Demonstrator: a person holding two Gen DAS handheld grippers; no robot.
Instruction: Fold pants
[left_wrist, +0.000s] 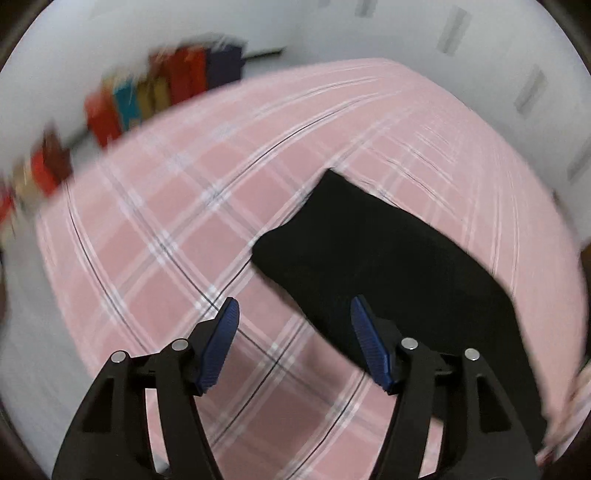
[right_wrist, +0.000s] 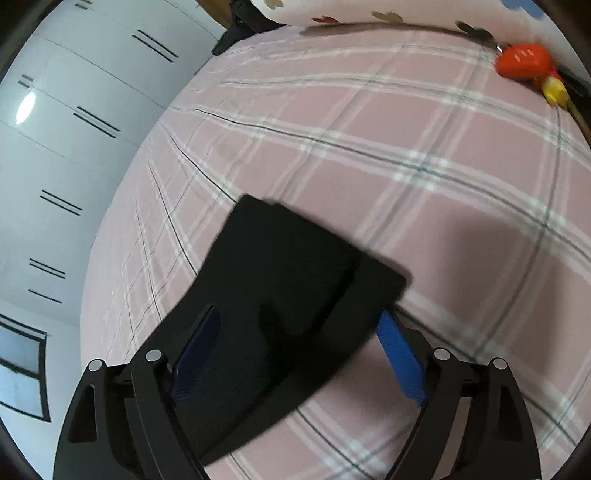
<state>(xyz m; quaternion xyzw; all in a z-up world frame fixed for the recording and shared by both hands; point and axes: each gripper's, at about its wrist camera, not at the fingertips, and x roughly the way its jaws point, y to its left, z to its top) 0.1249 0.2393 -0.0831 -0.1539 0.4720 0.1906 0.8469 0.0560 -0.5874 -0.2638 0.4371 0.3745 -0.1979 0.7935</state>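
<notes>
Left side: the left tool (left_wrist: 295, 343) stands open with nothing between its blue pads (left_wrist: 221, 347). It hangs above the pink checked bedsheet (left_wrist: 166, 229), and only bare sheet shows in the gap. The pants (left_wrist: 388, 266), black and already folded into a compact strip, lie on the bed to the right of this tool. The near part of the strip passes behind the right-hand pad; whether cloth and pad touch cannot be told, as the view is smeared. Seen from here, the strip's long axis runs on a diagonal, from a far corner up and left to the near right, under the tool's right arm.

Right side: the right tool (right_wrist: 299, 354) is directly over the same pants (right_wrist: 295, 295). Its jaws straddle the near end of the bundle, with cloth lying between the pads (right_wrist: 400, 354), which stand half open. The right pad is clear of the fabric edge. The left pad is dark against the cloth, and contact there cannot be confirmed. In this view the long axis runs away from the tool, up and to the left, across the bedsheet (right_wrist: 406, 166).

Finding: the right hand is the nearer one and is already aligned with the bundle. The left hand must travel rightward to reach it. Any next fold or lift appears to depend on the right tool closing first.
</notes>
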